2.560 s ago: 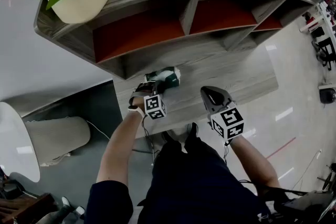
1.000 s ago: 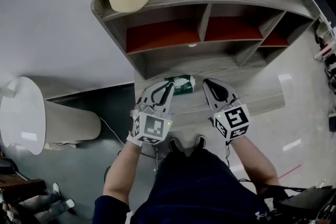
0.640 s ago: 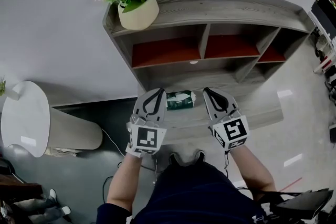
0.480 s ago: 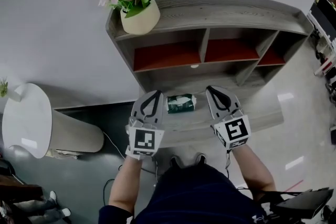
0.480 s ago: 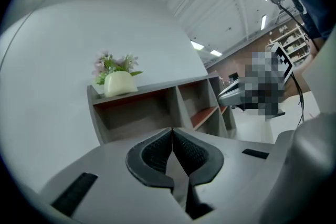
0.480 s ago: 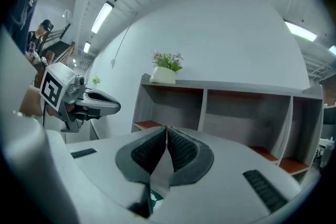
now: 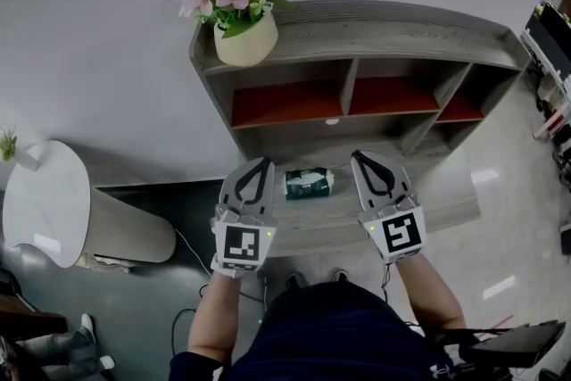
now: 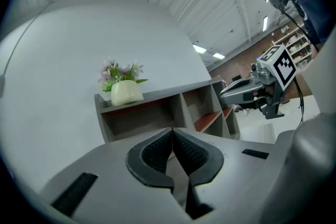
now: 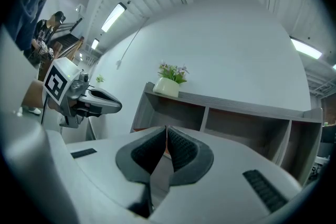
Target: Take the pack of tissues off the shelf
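Now that left claw [image 7: 260, 163] has left the tissue pack [image 7: 309, 183], it and right claw [image 7: 359, 156] closed, empty.

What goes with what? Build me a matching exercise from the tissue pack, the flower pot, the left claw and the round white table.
1 tissue pack
2 flower pot
3 left claw
4 round white table

A shut, empty
B on top of the shelf unit
C far left, off the shelf unit
D on the lower ledge

Pairs: 1-D, 2-B, 3-A, 4-C.
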